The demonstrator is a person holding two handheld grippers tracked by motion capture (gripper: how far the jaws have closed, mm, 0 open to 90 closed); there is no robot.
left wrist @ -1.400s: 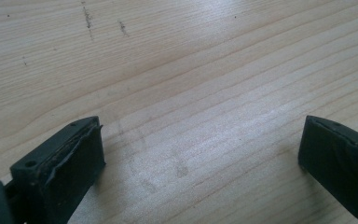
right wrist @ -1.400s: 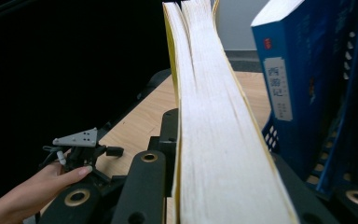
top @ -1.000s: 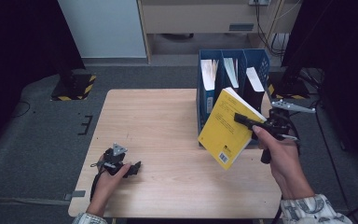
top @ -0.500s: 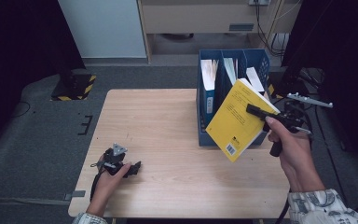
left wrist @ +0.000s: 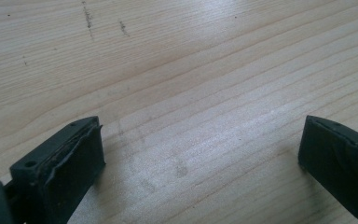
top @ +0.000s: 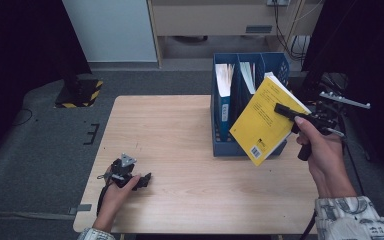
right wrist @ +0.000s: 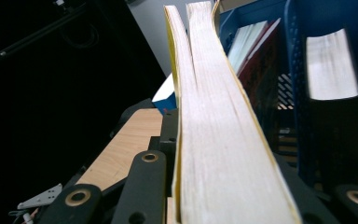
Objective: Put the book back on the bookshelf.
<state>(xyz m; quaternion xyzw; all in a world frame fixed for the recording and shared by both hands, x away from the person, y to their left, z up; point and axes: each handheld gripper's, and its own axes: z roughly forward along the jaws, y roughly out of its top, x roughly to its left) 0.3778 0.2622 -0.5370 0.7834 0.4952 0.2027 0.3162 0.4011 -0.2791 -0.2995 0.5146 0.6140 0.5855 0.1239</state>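
The wooden bench (top: 180, 135) takes most of the high view, and its near left part is bare light wood. At its far right side stands a blue file rack (top: 220, 112) with three compartments. The left and the middle compartments have books or papers standing upright inside.

The yellow book (top: 262, 125) is in the air in front of the rack's right compartment, above the right side of the bench. It is tilted, with the top corner leaning to the far right and the low corner pointing near. In the right gripper view its pale page edge (right wrist: 214, 121) runs away from the camera, and the front cover bends a little away from the pages near the top.

The right claw (top: 292, 114) is closed on the yellow book, one jaw on each cover, at the book's right edge.

The left claw (top: 142, 181) rests at the near left of the bench with its jaws wide apart and only bare wood between them.
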